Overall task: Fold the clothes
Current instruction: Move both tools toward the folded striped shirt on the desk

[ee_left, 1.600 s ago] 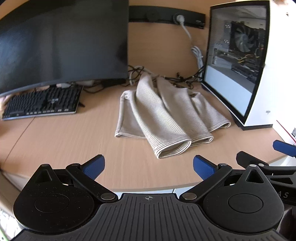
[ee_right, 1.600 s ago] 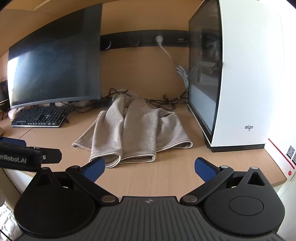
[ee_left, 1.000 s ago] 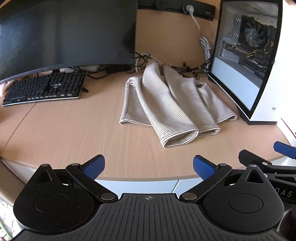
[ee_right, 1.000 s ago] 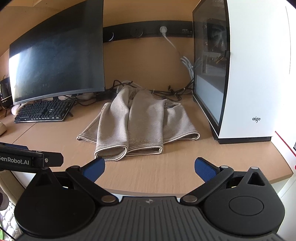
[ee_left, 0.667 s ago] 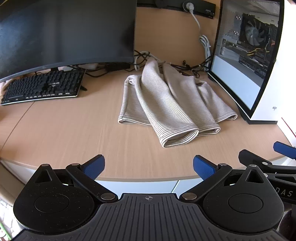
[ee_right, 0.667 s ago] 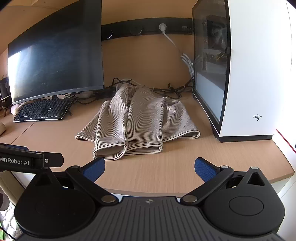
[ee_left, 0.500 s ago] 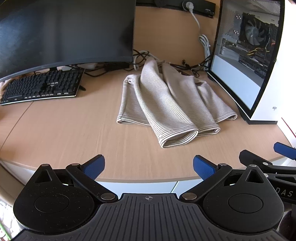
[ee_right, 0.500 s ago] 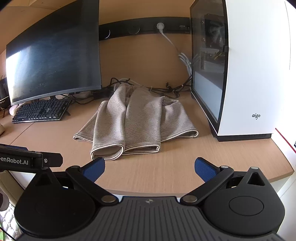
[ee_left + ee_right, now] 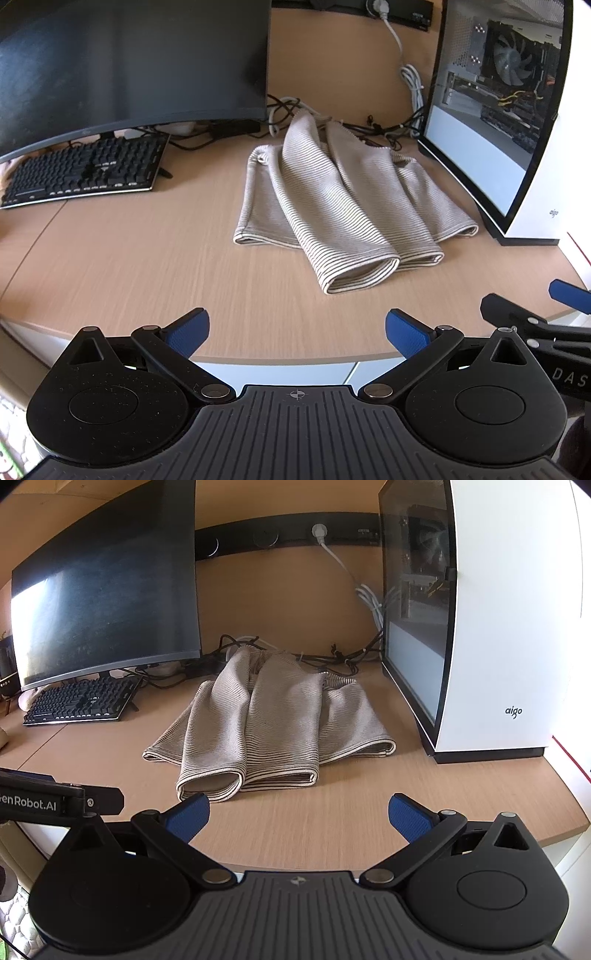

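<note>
While the striped garment [image 9: 343, 206] lay in the middle of the desk [image 9: 129, 251], between the monitor [image 9: 129, 62] and the white computer case [image 9: 517, 627], we held both claws back at the near edge, well apart from the cloth. We judged this a stand-off for choosing where to grip. Our left gripper [image 9: 295, 328] was spread wide and empty; our right gripper [image 9: 299, 810] likewise gaped with nothing between its blue pads [image 9: 408, 818]. The garment's long axis ran from the cables [image 9: 369, 125] at the back toward us, its two rolled sleeve ends [image 9: 365, 273] pointing at the near edge, angled slightly rightward in the left view.
</note>
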`<state>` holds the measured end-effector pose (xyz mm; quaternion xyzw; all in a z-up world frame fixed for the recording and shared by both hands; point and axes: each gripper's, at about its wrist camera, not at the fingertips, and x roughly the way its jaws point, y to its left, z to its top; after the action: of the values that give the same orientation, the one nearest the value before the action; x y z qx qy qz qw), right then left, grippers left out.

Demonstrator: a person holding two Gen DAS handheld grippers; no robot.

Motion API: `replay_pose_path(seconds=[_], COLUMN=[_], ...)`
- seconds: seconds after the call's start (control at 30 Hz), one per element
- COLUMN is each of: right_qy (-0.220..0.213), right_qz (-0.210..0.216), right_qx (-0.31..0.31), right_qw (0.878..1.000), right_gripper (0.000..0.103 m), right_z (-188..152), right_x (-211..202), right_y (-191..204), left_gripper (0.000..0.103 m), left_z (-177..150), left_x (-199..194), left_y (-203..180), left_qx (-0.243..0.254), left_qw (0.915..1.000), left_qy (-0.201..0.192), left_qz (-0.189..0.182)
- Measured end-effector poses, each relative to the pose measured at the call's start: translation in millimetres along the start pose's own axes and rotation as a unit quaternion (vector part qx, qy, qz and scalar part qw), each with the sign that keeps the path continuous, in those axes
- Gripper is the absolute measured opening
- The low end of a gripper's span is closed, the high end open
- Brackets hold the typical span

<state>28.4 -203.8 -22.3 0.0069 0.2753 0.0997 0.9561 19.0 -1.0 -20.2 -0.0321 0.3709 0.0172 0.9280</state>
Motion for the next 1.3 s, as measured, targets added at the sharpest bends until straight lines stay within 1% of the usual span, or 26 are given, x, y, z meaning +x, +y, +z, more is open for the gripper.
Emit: replay_pose_path(seconds=[0.2, 0.77, 1.3], right_qy=[-0.008, -0.005, 0.011], right_qz=[0.001, 0.000, -0.002], right_qx=[0.005, 0.001, 0.001], right_qw=[1.000, 1.000, 1.000], right_gripper=[0.103, 0.103, 0.103], right_z=[2.7, 1.7, 0.8], right_x=[0.6, 1.9, 9.7], right_y=[-1.3, 0.4, 2.1], left_gripper=[0.103, 0.103, 0.103], left_z=[1.5, 1.9, 0.7], left_x=[-1.2, 0.2, 9.6], left_y=[1.8, 1.7, 2.5], left_qx=[-0.002, -0.004, -0.009], left_qw=[1.0000, 1.0000, 0.9998], left_qy=[-0.004, -0.002, 0.015], left_qz=[0.005, 0.004, 0.004])
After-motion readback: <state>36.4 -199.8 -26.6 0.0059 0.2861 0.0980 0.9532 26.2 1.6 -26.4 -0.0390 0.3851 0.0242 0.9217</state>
